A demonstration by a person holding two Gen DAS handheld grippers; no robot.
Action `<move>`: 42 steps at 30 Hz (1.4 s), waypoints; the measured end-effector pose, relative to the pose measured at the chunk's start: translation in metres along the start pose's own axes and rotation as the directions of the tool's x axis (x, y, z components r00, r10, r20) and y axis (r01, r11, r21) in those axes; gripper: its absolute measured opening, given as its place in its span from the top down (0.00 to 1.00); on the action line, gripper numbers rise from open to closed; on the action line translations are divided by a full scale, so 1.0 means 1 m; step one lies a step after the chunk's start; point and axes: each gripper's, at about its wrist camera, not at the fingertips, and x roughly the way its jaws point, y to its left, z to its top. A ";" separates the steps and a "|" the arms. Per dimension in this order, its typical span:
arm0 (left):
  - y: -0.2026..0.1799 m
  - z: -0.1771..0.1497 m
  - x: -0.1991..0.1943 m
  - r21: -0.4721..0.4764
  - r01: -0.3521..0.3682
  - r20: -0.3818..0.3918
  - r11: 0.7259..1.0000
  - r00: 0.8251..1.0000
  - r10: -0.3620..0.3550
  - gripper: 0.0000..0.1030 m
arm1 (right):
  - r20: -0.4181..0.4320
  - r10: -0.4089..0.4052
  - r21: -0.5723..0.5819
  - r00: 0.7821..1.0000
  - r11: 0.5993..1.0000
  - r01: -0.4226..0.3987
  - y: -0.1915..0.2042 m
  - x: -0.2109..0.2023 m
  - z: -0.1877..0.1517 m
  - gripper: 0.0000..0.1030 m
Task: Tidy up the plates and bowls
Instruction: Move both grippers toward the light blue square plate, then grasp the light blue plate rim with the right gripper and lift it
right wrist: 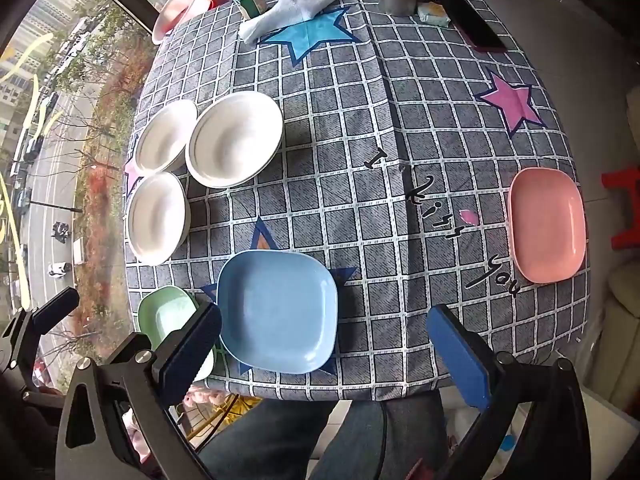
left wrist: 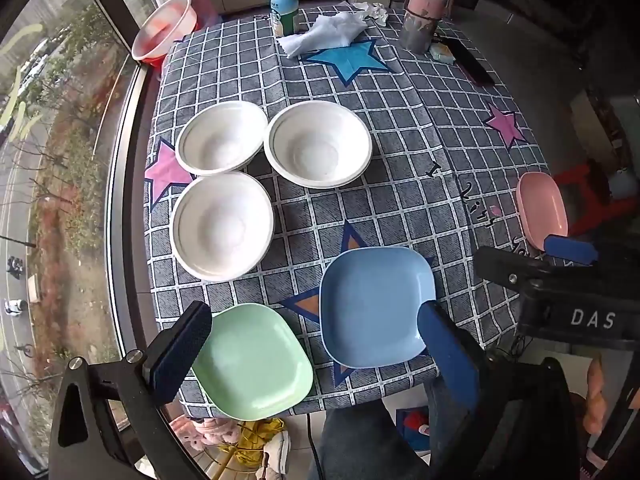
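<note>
Both tongs hang above the near edge of the bench (right wrist: 400, 120), aimed steeply down, and each pair stands wide apart with nothing between its pads: the left tongs (left wrist: 316, 344) frame the green plate (left wrist: 252, 360) and the blue plate (left wrist: 372, 304), while the right tongs (right wrist: 324, 356) frame the blue plate (right wrist: 280, 312) and bare cloth. Nothing is gathered yet. Three white bowls (left wrist: 224, 136) cluster at about ten o'clock on the bench, rims touching or nearly so, and the pink plate (right wrist: 548, 224) lies alone at three o'clock, well apart from the rest. The likely opening move is a plate pickup. These plates are shallow and smooth, so a pad should slide over one rim and bite it squarely, lifting level before nesting one plate in another. The bowls would best be taken by the rim on a side clear of their neighbours. In the right wrist view the green plate is half hidden behind the left pad, and in the left wrist view the pink plate is squeezed at the frame edge behind the other tongs. Whether any white bowl is already a stack of two cannot be told.
</note>
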 end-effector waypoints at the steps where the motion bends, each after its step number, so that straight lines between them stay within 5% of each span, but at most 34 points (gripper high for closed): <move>1: 0.002 0.000 0.000 -0.002 -0.004 0.000 1.000 1.000 0.004 0.00 | 0.003 -0.001 -0.006 1.000 1.000 0.001 0.002 0.000 0.001 0.00; 22: 0.020 -0.008 0.005 -0.057 -0.024 0.000 0.998 1.000 0.024 0.00 | -0.029 0.004 -0.010 1.000 1.000 -0.004 0.000 0.003 -0.002 0.00; 31: 0.041 -0.016 0.032 -0.073 -0.066 -0.055 0.995 0.997 0.062 0.00 | -0.075 -0.015 0.011 0.997 1.000 0.016 -0.010 0.023 -0.006 0.00; 42: 0.042 -0.025 0.082 -0.125 -0.026 -0.163 0.992 0.987 0.005 0.00 | -0.179 -0.053 -0.022 0.982 0.999 0.050 -0.014 0.080 -0.018 0.00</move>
